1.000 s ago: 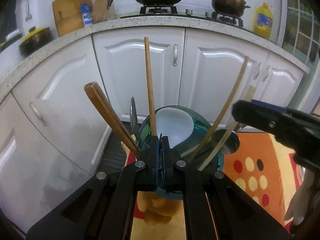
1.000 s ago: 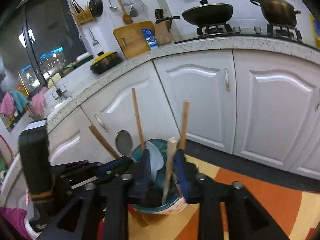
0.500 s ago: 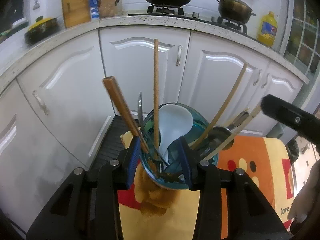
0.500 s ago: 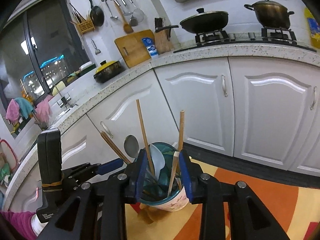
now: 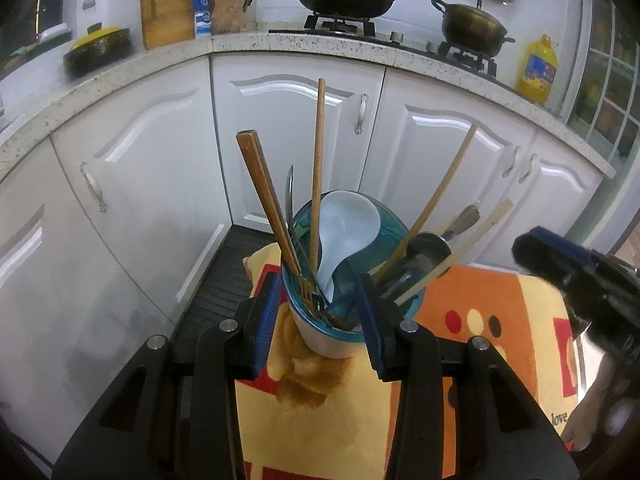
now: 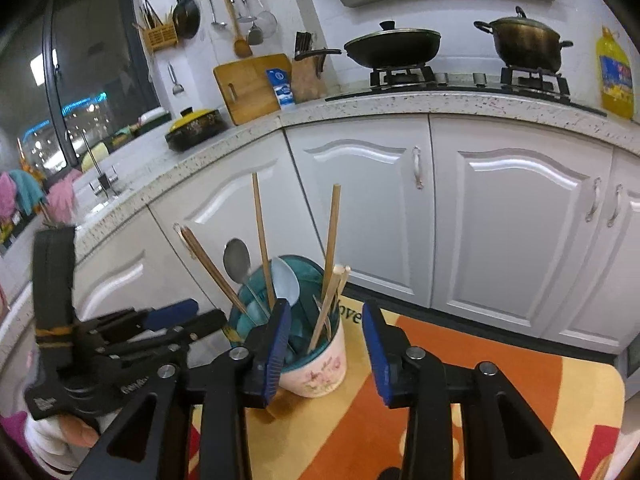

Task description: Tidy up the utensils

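Observation:
A white cup with a teal rim point(image 5: 320, 344) stands on the orange-and-yellow cloth point(image 5: 312, 408). It holds wooden chopsticks point(image 5: 318, 160), a brown flat stick point(image 5: 264, 200), a pale blue spoon point(image 5: 344, 224), a metal spoon and a fork. My left gripper point(image 5: 318, 312) is open and empty, with its jaws on either side of the cup's near rim. In the right wrist view the cup point(image 6: 316, 364) sits just past my right gripper point(image 6: 326, 336), which is open and empty and a little behind it. The left gripper's fingers point(image 6: 172, 312) show to the left there.
White cabinet doors point(image 6: 368, 216) and a speckled counter point(image 6: 400, 104) curve behind the cup. On the counter are a wok point(image 6: 392, 46), a pot point(image 6: 524, 40), an oil bottle point(image 6: 614, 76), a cutting board point(image 6: 248, 86) and a yellow-lidded pot point(image 6: 196, 128).
Both grippers opened and pulled back from the cup. The left was shut at the cup's rim, and the right let go of the wooden stick, which now rests in the cup.

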A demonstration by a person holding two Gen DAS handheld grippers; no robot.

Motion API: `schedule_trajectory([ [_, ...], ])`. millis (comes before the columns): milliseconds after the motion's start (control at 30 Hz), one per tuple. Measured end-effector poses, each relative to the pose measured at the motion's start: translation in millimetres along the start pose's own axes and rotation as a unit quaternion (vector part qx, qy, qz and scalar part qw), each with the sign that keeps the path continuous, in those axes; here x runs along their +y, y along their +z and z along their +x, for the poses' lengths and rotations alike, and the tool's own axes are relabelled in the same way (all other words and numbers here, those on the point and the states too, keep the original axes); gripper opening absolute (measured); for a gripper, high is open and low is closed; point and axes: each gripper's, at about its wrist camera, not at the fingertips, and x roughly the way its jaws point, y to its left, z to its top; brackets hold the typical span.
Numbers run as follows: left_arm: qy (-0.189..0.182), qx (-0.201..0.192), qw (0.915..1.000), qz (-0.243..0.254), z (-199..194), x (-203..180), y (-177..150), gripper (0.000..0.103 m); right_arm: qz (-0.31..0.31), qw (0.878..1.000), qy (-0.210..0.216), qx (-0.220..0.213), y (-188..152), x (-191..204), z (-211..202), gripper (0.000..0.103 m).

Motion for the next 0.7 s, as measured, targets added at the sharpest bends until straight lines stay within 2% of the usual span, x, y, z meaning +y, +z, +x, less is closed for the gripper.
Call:
schedule_trajectory([
  [233, 0.01, -0.012, 0.9998, 0.009, -18, -6, -7, 0.038, -0.006, 1.0, -0.02, 0.013, -12, 11, -2, 0.041],
  [700, 0.024, -0.03, 0.9993, 0.005, -44, -7, -13, 0.038, -0.004, 0.999, -0.044, 0.013, -24, 23, -14, 0.044],
])
